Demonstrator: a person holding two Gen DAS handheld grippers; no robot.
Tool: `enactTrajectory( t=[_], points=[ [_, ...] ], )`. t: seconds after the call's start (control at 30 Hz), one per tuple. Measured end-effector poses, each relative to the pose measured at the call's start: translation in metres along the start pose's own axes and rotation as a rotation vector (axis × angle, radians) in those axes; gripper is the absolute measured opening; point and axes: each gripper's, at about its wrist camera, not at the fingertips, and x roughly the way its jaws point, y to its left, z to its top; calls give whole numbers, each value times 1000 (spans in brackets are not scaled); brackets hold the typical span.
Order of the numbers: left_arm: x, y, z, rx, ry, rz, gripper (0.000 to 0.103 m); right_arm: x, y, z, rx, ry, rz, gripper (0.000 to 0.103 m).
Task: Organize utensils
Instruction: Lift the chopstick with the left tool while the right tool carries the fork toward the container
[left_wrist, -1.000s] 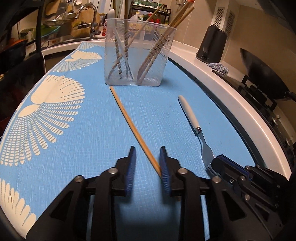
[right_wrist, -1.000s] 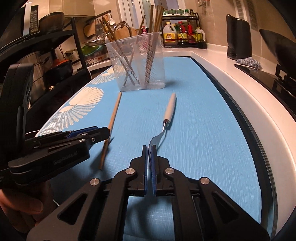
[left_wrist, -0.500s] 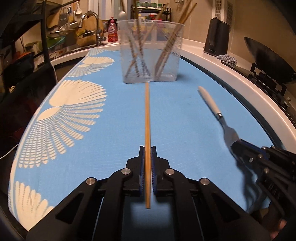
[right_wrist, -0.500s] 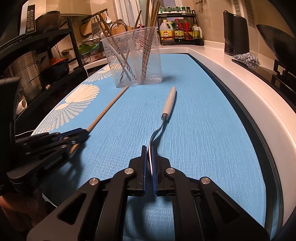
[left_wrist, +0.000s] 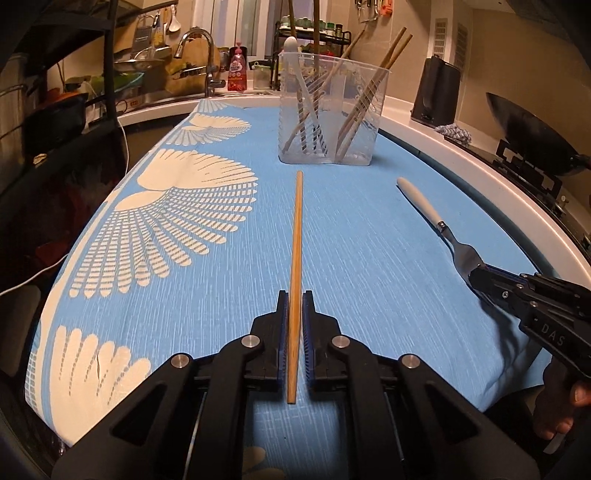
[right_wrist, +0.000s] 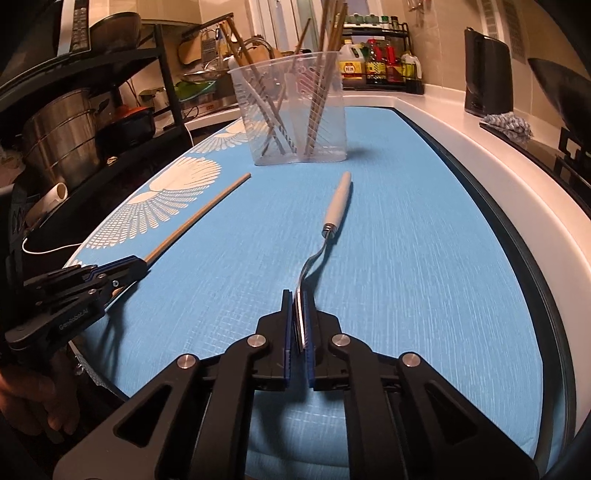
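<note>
Two tools clenched, left tool (left_wrist: 294, 306) pinching chopstick (left_wrist: 296, 236), right tool (right_wrist: 300, 306) gripping fork (right_wrist: 334, 206).

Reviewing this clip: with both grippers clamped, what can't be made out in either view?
- Fork tines: hidden between the right gripper pads, both views.
- Whether the chopstick is lifted off the mat in the left gripper: neither view settles it.
- Holder contents: overlapping sticks blur together behind the ribbed plastic; no count.
- Hands: cut off at the frame edges.

Warm dim indoor light, strong fisheye bending, slightly soft edges.
</note>
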Motion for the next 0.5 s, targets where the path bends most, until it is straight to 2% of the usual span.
enactTrajectory(
  t=[0.07,0.27,0.33,0.5],
  points=[
    [0,-1,-2,-10,-5,1,9,1,-1,-1,5,-3,-6,13],
    [-2,-7,-7,-8,-29,1,9,3,1,-1,6,-25,-11,14],
    [-1,-11,-7,6,-34,-9,8,3,2,-1,1,-24,-9,8],
    [-2,-11,-8,5,-40,-14,8,1,1,-1,-18,-27,-29,6]
  ],
)
